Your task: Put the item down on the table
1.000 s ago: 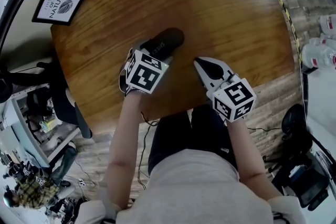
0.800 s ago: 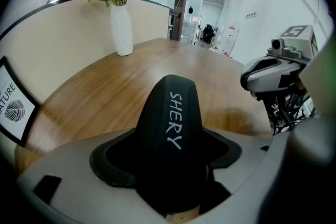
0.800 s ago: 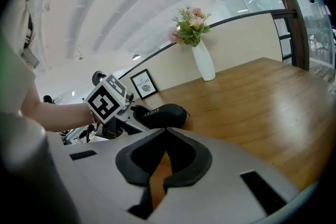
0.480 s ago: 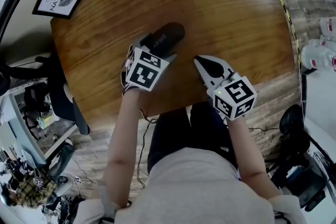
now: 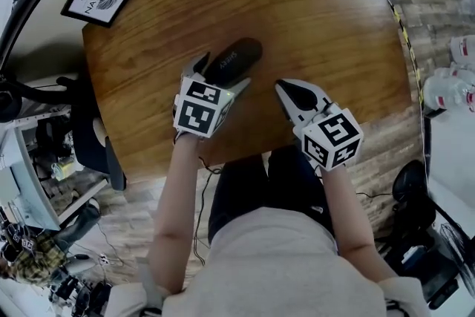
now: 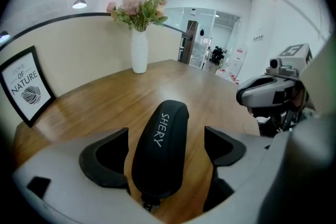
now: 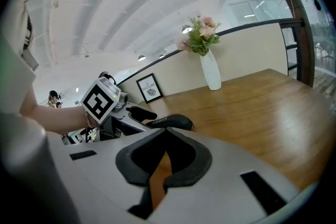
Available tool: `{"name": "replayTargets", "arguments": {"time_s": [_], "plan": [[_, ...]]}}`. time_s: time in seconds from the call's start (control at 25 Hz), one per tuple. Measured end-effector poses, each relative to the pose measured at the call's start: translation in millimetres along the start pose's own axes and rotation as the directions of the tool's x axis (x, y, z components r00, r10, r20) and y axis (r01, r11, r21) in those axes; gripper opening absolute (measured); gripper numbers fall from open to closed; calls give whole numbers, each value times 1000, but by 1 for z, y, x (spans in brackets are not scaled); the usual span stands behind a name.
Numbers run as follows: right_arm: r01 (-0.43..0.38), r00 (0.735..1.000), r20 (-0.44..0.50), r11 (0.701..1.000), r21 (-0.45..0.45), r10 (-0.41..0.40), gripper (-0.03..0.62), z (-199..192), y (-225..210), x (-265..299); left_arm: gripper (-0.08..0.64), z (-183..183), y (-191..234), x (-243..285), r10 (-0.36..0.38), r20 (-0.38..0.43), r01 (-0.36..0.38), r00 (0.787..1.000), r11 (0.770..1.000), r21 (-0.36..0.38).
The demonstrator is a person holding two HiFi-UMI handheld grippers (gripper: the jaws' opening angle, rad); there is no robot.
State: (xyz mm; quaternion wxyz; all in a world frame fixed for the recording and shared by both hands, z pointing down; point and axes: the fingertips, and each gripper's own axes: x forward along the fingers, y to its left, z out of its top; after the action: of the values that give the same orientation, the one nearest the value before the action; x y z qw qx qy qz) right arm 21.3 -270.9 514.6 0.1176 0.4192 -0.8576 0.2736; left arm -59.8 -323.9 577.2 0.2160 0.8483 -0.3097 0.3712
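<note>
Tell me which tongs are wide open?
The left tongs: they have just been opening, with the black case between them, untouched; the right tongs are shut.

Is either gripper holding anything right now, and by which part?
Nothing is held. The left gripper jaws have just been opening; the black case lies on the table between them, clear of both pads. The right gripper is shut, empty.

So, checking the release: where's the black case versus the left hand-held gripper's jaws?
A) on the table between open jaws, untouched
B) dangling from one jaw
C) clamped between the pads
A: the black case lies on the table, gaps either side, in the left hand-held gripper, whose jaws have just been opening.
</note>
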Motion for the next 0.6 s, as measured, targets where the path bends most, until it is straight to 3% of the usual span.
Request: {"name": "replayTargets", "arguments": {"time_s": [0.28, 0.6], "plan": [[-16, 999, 34, 998, -54, 18, 11, 29, 8, -9, 413, 31, -15, -38, -20, 101, 21, 995, 1000, -14], [-51, 994, 87, 991, -123, 62, 10, 67, 29, -14, 363, 55, -33, -78, 4, 239, 10, 971, 998, -57]]}}
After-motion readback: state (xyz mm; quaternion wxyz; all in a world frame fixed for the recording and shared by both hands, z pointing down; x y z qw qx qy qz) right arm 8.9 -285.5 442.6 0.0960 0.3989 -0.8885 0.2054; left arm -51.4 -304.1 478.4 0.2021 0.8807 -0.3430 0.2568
